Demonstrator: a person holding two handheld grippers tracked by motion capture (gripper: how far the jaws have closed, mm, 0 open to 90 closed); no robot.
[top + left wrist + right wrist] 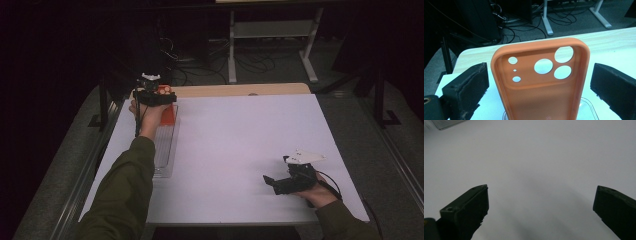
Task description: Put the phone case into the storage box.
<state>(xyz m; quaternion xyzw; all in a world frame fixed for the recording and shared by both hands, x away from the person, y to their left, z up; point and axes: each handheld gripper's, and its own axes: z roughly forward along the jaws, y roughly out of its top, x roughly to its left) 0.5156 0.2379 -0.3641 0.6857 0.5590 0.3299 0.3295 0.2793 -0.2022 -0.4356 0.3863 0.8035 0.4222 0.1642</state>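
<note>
**Orange phone case upright in clear tray, tongs apart on both sides**

Left tongs (537, 82) at far left corner of white bench (240, 150), jaws spread wide, foam-faced pads (467, 87) standing clear of each long edge of the orange phone case (541, 82). No contact visible; daylight between pad and case on both sides. Case standing upright, open inside facing the camera, lower end sitting in a clear plastic tray (165, 150) along the bench's left edge. Seen from the high view as an orange patch (168, 114) just beside the left hand (150, 116).

Case: soft-looking moulded shell, likely silicone or TPU, matte, fine dotted texture on the inner back, rounded corners, raised lip all round. Three large round camera cut-outs, three small holes beside them. Probably very light, flexible, somewhat grippy rather than slick; not fragile. Side walls likely to bow inward under a hard squeeze, so best taken across the two long edges, low to mid height, with gentle pressure. Tipping over a likely risk while unsupported.

Right tongs (541, 212) low over bare bench near the right front, jaws wide, nothing between. Pads black, worn and fuzzy at the edges.
</note>
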